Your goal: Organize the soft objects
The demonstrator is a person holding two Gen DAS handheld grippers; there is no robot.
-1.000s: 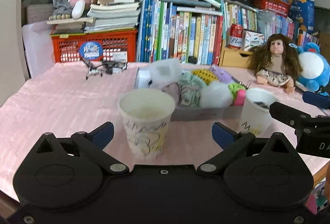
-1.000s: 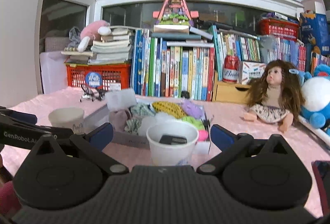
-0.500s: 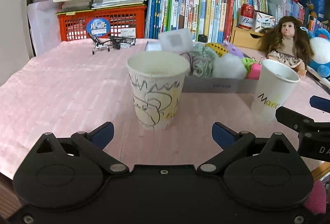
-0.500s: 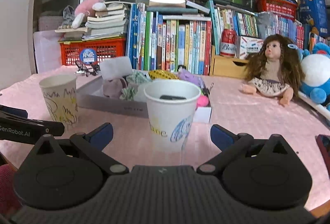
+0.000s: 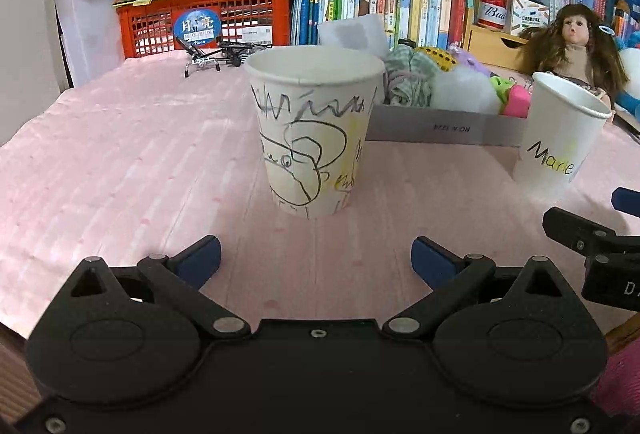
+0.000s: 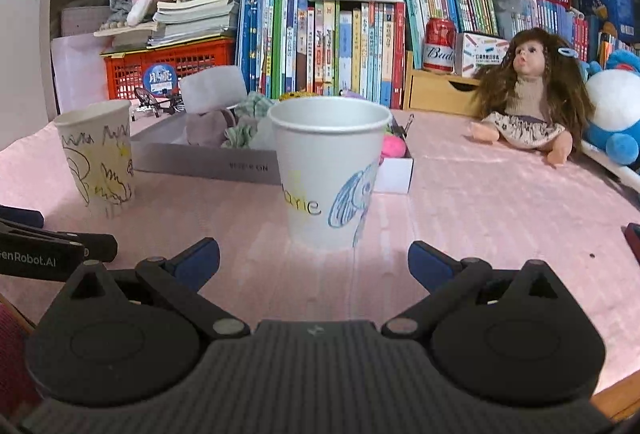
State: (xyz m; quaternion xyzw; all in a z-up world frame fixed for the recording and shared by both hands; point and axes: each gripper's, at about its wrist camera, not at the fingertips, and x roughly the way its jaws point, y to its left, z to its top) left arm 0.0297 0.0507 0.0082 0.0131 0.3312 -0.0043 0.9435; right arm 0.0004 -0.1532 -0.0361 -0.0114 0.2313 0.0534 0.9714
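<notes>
A paper cup with black and yellow scribbles [image 5: 316, 130] stands on the pink tablecloth just ahead of my open left gripper [image 5: 316, 260], which holds nothing. A second paper cup marked "Marie" with a blue drawing [image 6: 330, 170] stands in front of my open, empty right gripper [image 6: 314, 260]. Behind both cups lies a low grey box [image 5: 440, 130] filled with soft things: green cloth [image 5: 408, 80], a white fluffy ball [image 5: 460, 90], a pink piece [image 5: 516, 100], a yellow knit [image 5: 434, 56]. The same box [image 6: 208, 162] shows in the right wrist view. Each gripper's tip appears at the edge of the other's view.
A doll [image 6: 524, 102] sits at the back right beside a blue and white plush [image 6: 612, 114]. Books [image 6: 320, 46], a red crate [image 5: 208, 20] and a beer can [image 6: 440, 44] line the back. A small black wire object [image 5: 216, 52] lies near the crate.
Both grippers have dropped lower and drawn back a little; I now see the cups from the side instead of from above. Nothing was picked up or let go.
</notes>
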